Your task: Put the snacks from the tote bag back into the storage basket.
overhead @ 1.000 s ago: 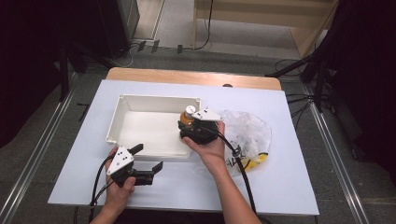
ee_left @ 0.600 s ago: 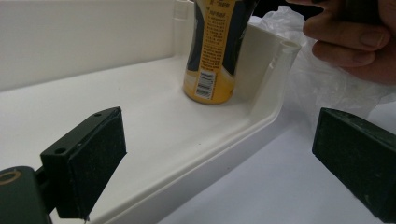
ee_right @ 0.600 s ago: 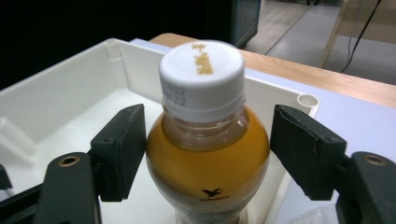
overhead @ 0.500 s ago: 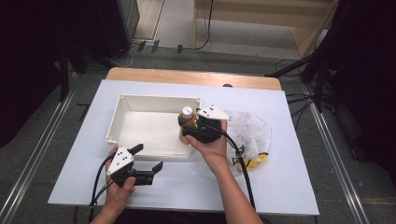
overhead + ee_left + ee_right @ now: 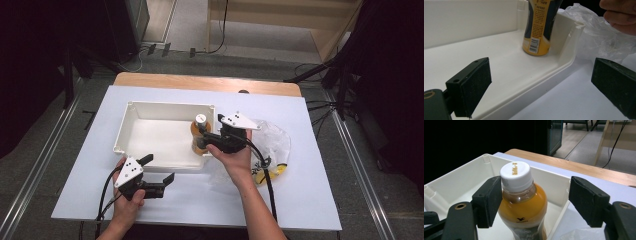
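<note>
Orange bottle (image 5: 522,202) upright in white tray (image 5: 150,132), between wide-apart jaws of right gripper (image 5: 534,200), released; left gripper (image 5: 159,172) spread too, gripping nothing, on table (image 5: 200,200).

1. My right gripper (image 5: 212,141) has its jaws spread wide, the wrist reaching forward on an extended forearm.
2. My left gripper (image 5: 160,170) sits low with its jaws wide apart.

The left hand-held gripper (image 5: 541,85) has its two black jaws spread wide, straddling the near rim of the white tray (image 5: 564,62). An orange bottle (image 5: 540,27) stands upright in the tray's corner. Crinkled clear plastic bag (image 5: 599,42) lies beyond, beside a hand (image 5: 621,15).
</note>
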